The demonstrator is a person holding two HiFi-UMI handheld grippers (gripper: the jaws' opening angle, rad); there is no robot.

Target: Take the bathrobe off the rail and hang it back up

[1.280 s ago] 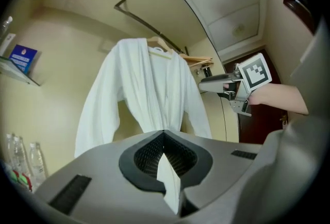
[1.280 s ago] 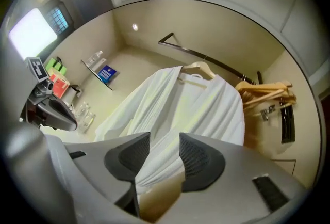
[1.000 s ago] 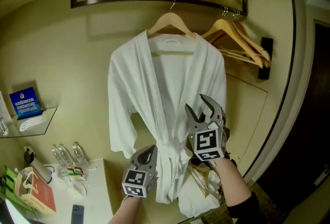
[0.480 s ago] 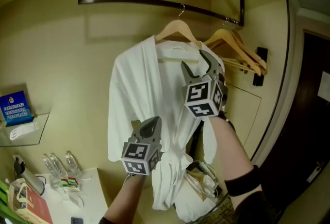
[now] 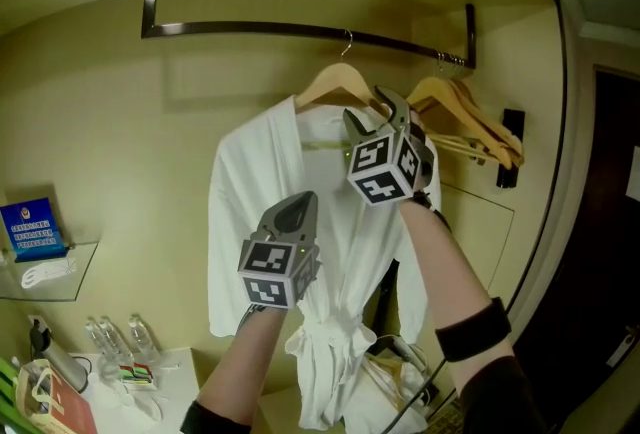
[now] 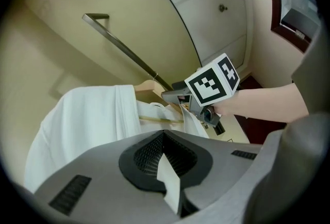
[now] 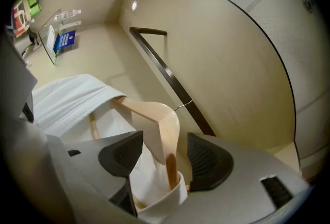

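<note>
Taking-off step, barely begun: white terry bathrobe (image 5: 250, 212) on pale wooden hanger (image 5: 335, 82), hooked over dark metal rail (image 5: 260, 26). With left tongs (image 6: 167, 166) clamped on a robe fold below the rail; right tongs (image 7: 162, 158) just opened wide, astride the hanger's shoulder, not gripping. Next, likely: close there, lift hook clear.

bathrobe (image 5: 250, 222): white | hanger (image 5: 335, 82): pale wood | rail (image 5: 250, 26): dark brown | left tool (image 5: 300, 206), right tool (image 5: 368, 106): grey, marked with black-and-white squares | wall (image 5: 120, 152): cream
</note>
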